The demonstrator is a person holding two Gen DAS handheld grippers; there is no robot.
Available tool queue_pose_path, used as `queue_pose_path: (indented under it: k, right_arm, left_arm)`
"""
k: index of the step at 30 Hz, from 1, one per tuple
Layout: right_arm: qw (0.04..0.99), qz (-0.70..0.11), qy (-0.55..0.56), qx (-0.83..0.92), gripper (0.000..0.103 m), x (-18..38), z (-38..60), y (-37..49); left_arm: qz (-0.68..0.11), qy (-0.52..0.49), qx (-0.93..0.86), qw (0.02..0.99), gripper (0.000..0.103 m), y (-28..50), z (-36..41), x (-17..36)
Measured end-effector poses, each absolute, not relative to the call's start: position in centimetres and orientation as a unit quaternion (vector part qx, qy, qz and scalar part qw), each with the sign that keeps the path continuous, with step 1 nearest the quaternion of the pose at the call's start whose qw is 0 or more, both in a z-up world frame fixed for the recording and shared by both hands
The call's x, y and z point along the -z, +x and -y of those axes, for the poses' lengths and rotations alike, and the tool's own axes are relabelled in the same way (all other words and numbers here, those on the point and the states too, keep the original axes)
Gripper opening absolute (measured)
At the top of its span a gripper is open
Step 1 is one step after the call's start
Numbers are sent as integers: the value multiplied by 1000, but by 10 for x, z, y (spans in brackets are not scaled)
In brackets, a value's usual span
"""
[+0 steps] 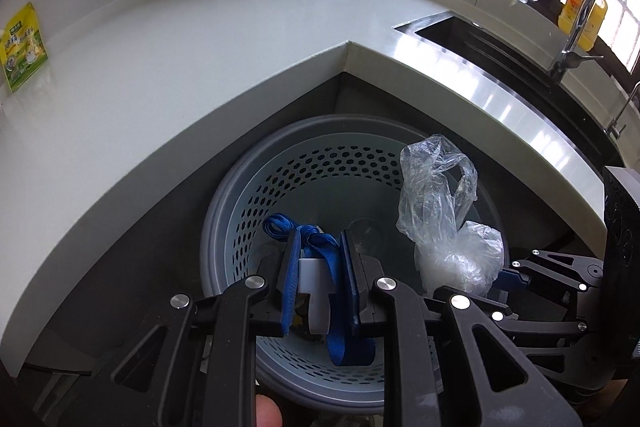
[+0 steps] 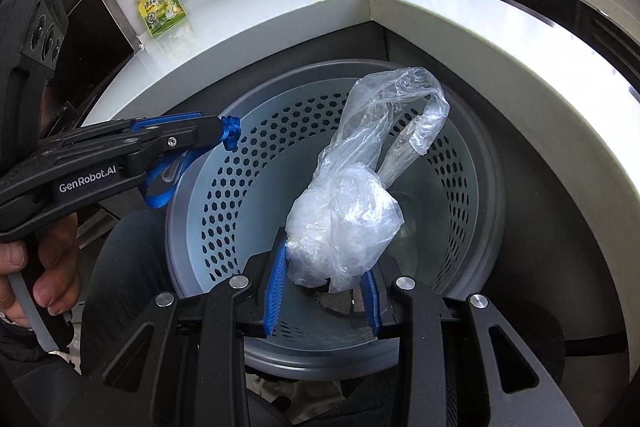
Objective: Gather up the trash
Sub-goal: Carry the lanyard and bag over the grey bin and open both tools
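Both pieces of rubbish were already picked up and hung over the perforated grey bin [image 2: 460, 163] that stood on the floor in the inner corner of the white counter [image 1: 168, 67], so to my eye only the dropping was left for these two. On the counter a yellow-green pouch [image 2: 162, 7] lay near the wall, which may be next to collect. The left gripper [image 1: 318, 269] had its jaws drawn narrow on a blue strap [image 1: 320, 251] with a small white piece; the knotted loops stuck out past the fingertips and the tail dangled below them into the bin's mouth. The right gripper [image 2: 326, 277] pinched a crumpled clear plastic bag [image 2: 348, 219] by its bunched lower end, the handle loop standing beyond the pads, above the bin's opening.
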State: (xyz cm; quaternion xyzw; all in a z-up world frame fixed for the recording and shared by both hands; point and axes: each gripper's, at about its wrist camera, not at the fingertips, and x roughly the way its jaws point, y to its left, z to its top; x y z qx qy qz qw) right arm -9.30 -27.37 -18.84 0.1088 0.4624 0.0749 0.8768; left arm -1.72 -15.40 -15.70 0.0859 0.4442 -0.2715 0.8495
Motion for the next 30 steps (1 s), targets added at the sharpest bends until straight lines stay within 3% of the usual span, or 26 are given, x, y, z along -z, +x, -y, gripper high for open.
queue_pose_path:
  k: [14,30]
  right_arm:
    - [865,-490,85,-67,32,207,275,-73]
    - [867,-489,67,-68,32,201,271,-70]
  left_arm:
    - [-484,102,263,828,20,-2,159,196]
    - [-487,99,262,827,20,1,161,198]
